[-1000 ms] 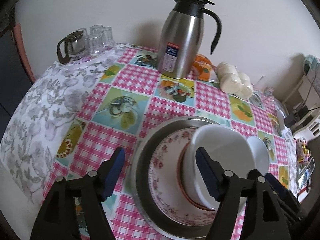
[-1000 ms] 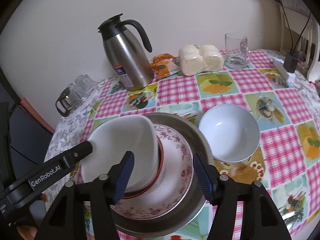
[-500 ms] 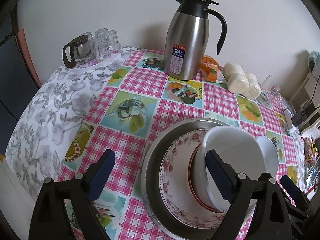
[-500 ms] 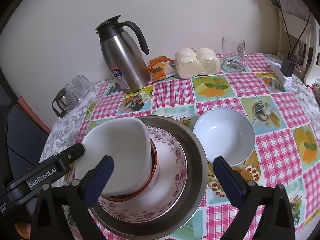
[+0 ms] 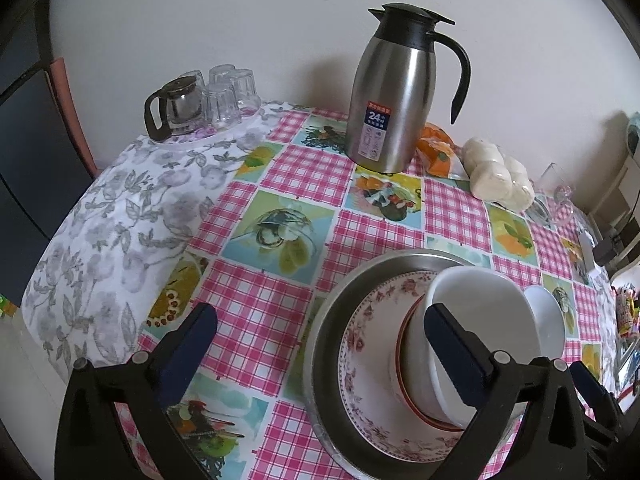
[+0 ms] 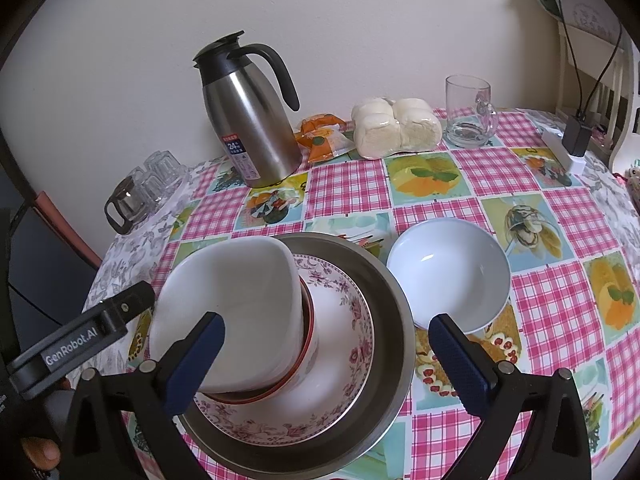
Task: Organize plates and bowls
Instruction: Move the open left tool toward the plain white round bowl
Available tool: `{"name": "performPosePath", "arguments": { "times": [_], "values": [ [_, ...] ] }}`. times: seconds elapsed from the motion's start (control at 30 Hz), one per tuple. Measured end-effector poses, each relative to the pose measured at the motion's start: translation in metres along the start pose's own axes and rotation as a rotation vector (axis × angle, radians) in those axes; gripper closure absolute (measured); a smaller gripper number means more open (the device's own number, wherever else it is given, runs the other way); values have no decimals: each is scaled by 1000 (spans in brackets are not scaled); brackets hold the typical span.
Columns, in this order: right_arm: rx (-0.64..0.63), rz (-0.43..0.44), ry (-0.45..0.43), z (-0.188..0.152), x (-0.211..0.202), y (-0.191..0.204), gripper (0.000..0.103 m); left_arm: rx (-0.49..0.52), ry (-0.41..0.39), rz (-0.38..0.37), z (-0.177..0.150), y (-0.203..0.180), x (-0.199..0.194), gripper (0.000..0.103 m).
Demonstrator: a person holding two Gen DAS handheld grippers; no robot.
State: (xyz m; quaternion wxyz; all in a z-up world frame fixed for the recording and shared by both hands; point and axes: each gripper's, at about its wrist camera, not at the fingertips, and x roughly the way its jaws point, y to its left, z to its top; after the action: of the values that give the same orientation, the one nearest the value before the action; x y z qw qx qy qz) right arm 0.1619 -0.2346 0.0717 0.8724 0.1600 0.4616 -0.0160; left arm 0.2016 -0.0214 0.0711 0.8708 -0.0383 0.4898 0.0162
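Three dishes (image 6: 240, 300) nested in steel basin (image 6: 384, 292).

Landmark = steel basin (image 6: 384, 304) w/ the stacked plate and tilted white bowl (image 6: 240, 304) inside: bare cloth-covered surface (image 5: 256, 304) left of it and toward the thermos (image 5: 394, 92) is open for a pass. Just right of basin the round white bowl (image 6: 448, 272) blocks. Far edge behind is crowded: thermos, glass teapot & cups (image 5: 200, 100), bread pack (image 6: 396, 126), glass mug (image 6: 470, 112).
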Motion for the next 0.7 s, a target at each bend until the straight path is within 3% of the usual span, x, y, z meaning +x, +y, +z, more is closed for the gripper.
{"name": "performPosePath", "arguments": {
  "times": [0.7],
  "values": [
    [25, 12, -37, 5, -29, -13, 0, 47, -52, 5, 0, -18, -33, 0]
  ]
}}
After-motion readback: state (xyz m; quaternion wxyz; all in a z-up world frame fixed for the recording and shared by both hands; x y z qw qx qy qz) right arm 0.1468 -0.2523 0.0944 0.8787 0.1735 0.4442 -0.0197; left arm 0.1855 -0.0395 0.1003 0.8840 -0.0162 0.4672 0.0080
